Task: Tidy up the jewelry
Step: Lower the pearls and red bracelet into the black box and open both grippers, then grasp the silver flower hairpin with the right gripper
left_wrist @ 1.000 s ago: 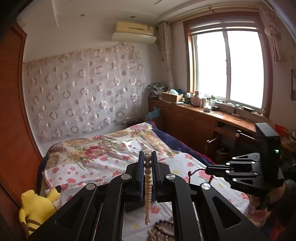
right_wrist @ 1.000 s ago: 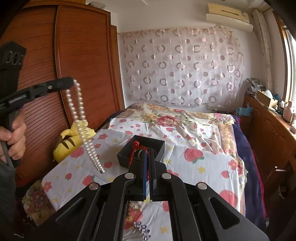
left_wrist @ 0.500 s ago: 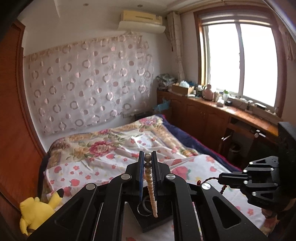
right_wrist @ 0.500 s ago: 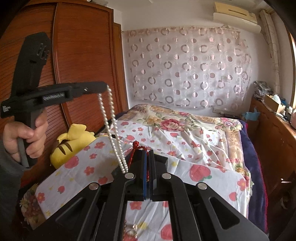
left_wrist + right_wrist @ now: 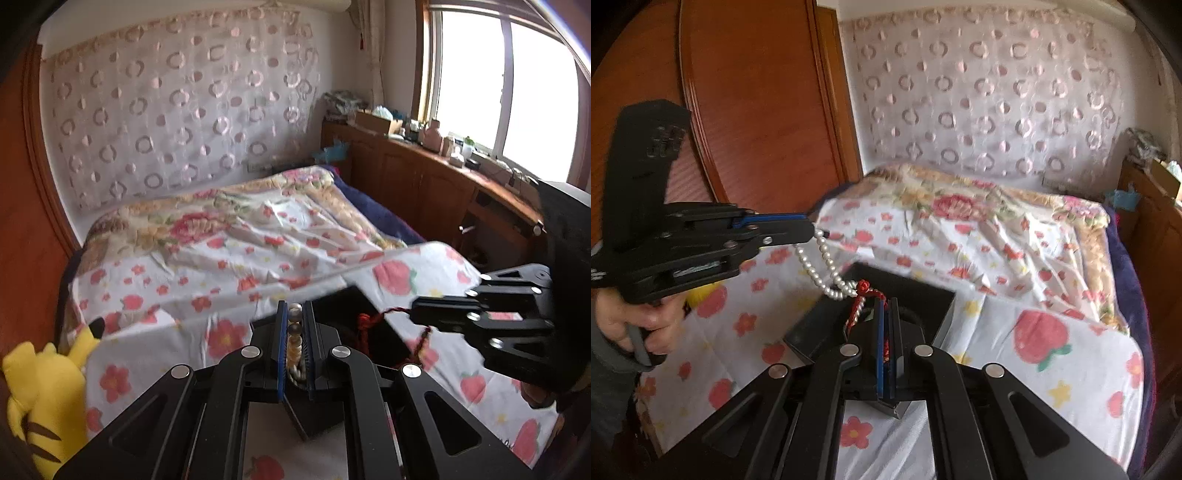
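Observation:
My left gripper is shut on a white pearl necklace. In the right wrist view the left gripper holds the pearl necklace so that its loop hangs down into a black open box on the bed. My right gripper is shut on a red cord bracelet over the same box. In the left wrist view the right gripper holds the red cord above the box.
The box sits on a floral bedsheet. A yellow plush toy lies at the bed's left edge. A wooden wardrobe stands left, a wooden cabinet under the window on the right.
Both grippers have come down and closer to the black box. The pearl loop, earlier hanging free above the bed, now reaches the box. Both stay shut on their jewelry.

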`<state>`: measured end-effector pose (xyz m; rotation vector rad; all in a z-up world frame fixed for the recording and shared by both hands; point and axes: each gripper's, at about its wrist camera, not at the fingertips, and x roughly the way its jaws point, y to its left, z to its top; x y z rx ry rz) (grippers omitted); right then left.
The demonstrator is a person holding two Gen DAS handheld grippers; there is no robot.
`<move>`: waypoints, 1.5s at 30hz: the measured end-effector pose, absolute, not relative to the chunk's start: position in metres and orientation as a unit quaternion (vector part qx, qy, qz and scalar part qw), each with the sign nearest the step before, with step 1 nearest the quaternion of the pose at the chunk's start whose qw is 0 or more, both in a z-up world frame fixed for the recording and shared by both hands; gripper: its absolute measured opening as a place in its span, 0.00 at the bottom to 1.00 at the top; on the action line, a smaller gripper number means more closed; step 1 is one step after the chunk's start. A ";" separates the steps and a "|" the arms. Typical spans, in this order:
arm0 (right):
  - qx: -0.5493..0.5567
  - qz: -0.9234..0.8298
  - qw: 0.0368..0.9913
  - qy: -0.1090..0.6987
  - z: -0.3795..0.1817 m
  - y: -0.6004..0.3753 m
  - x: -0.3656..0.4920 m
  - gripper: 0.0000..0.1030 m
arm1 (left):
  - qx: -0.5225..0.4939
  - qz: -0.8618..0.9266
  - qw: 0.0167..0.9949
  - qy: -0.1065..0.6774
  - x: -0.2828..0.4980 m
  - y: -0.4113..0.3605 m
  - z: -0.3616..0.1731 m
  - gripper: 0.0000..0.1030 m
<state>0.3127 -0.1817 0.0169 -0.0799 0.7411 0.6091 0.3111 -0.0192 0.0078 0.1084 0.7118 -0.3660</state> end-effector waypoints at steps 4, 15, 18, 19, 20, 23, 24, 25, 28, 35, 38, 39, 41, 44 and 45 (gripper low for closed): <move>-0.045 0.296 0.878 0.374 -0.004 -0.174 0.317 0.03 | 0.053 -0.182 0.914 0.360 0.304 -0.018 -0.012 0.07; -0.068 0.274 0.888 0.364 -0.004 -0.177 0.308 0.51 | 0.052 -0.168 0.918 0.355 0.276 -0.020 -0.025 0.48; -0.059 0.272 0.891 0.358 0.006 -0.188 0.294 0.51 | 0.046 -0.168 0.919 0.354 0.262 -0.018 -0.026 0.53; -0.052 0.273 0.893 0.354 0.010 -0.194 0.286 0.51 | 0.044 -0.164 0.920 0.353 0.255 -0.017 -0.027 0.62; -0.045 0.275 0.894 0.352 0.013 -0.200 0.278 0.51 | 0.041 -0.164 0.922 0.349 0.247 -0.016 -0.027 0.67; -0.038 0.275 0.894 0.351 0.014 -0.217 0.245 0.51 | 0.031 -0.163 0.925 0.343 0.226 -0.012 -0.028 0.80; -0.039 0.274 0.894 0.353 0.013 -0.221 0.236 0.51 | 0.028 -0.162 0.925 0.343 0.219 -0.011 -0.029 0.81; -0.041 0.274 0.892 0.357 0.010 -0.228 0.224 0.51 | 0.026 -0.161 0.925 0.342 0.210 -0.011 -0.030 0.83; -0.048 0.276 0.886 0.370 0.000 -0.241 0.192 0.50 | 0.021 -0.162 0.925 0.342 0.188 -0.008 -0.035 0.87; -0.055 0.273 0.870 0.408 -0.033 -0.260 0.140 0.49 | 0.022 -0.163 0.924 0.347 0.137 -0.012 -0.047 0.87; -0.048 0.274 0.867 0.414 -0.042 -0.263 0.126 0.43 | 0.024 -0.163 0.922 0.351 0.118 -0.014 -0.054 0.87; -0.044 0.275 0.866 0.416 -0.043 -0.264 0.123 0.43 | 0.021 -0.164 0.921 0.353 0.115 -0.016 -0.055 0.87; -0.041 0.277 0.861 0.424 -0.049 -0.264 0.120 0.41 | 0.011 -0.169 0.918 0.358 0.106 -0.017 -0.060 0.87; -0.038 0.281 0.855 0.435 -0.054 -0.263 0.121 0.40 | 0.006 -0.175 0.915 0.363 0.098 -0.020 -0.066 0.87; -0.038 0.280 0.854 0.436 -0.055 -0.263 0.121 0.40 | 0.006 -0.178 0.914 0.365 0.096 -0.021 -0.067 0.87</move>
